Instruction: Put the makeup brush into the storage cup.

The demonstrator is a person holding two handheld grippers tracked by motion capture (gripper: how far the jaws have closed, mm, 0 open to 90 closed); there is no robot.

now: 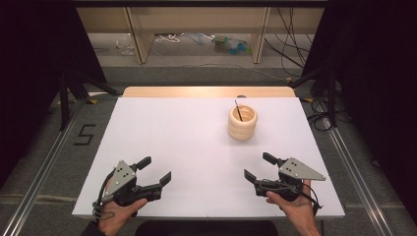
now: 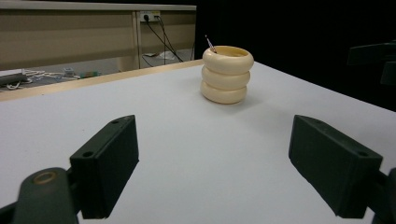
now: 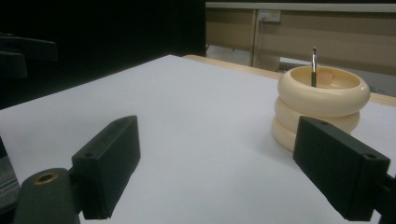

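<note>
A cream ribbed cup [image 1: 242, 122] stands upright on the white table [image 1: 177, 132], right of centre toward the back. A thin dark stick [image 1: 238, 110] leans inside it, its tip above the rim. The cup [image 2: 227, 74] is ahead in the left gripper view, the stick's tip [image 2: 209, 44] poking out. In the right gripper view the cup [image 3: 322, 105] sits close at right, with the stick [image 3: 314, 66] upright in it. My left gripper [image 1: 156, 171] rests open near the front left edge, nothing between its jaws. My right gripper [image 1: 259, 167] is open at front right, also holding nothing.
Wooden furniture legs and cables [image 1: 290, 49] lie on the floor beyond the table. A tripod leg [image 1: 64, 101] stands at the back left. A wooden strip [image 1: 206, 91] runs along the table's far edge.
</note>
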